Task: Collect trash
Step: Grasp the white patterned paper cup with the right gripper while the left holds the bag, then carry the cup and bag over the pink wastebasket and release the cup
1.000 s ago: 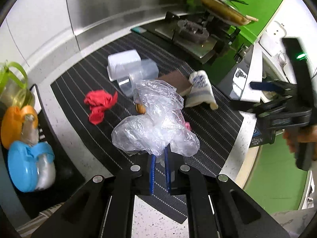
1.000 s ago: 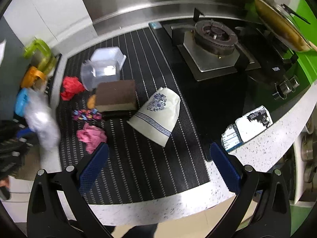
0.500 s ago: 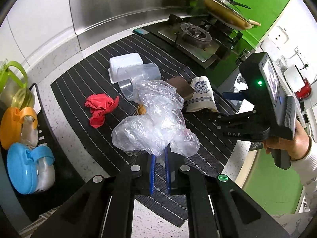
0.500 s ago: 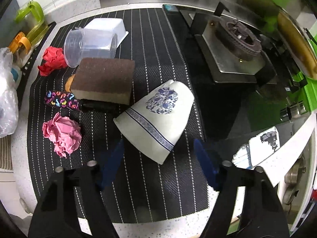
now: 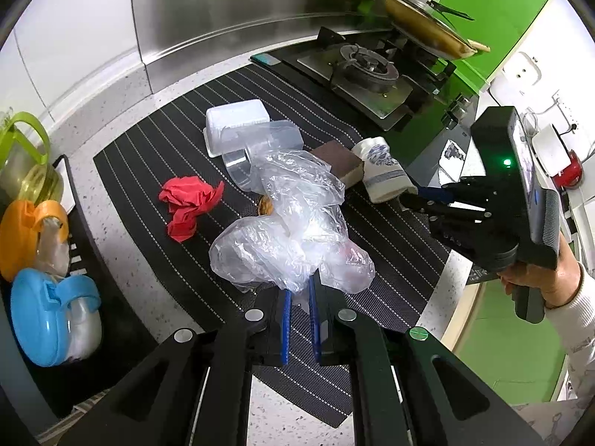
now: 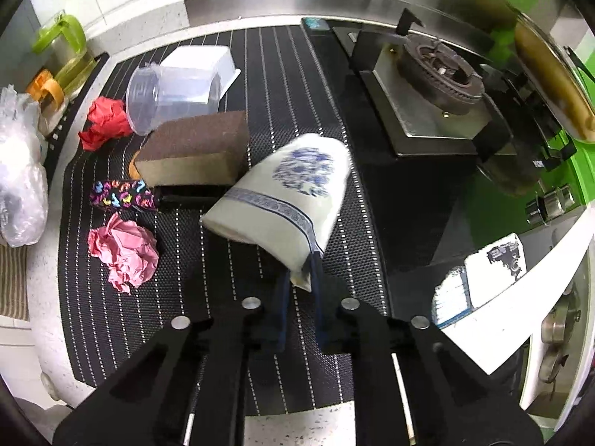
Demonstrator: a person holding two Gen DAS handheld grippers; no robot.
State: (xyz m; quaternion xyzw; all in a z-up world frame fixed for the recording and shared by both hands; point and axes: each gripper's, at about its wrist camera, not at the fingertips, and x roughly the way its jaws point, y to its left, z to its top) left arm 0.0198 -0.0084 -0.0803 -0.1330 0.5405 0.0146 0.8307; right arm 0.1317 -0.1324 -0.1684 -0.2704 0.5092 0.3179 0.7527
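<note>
Paper cup on its side just ahead of right gripper, jaws just closed, pinching its rim: light, thin-walled, easily crushed, best held at the lip. Left gripper clenched on limp, slippery plastic bag

On the striped mat, the paper cup lies on its side just right of the sponge. Behind the sponge lies a clear container; left of the sponge are two crumpled paper wads. The stove stands right of the sponge, off the mat.
</note>
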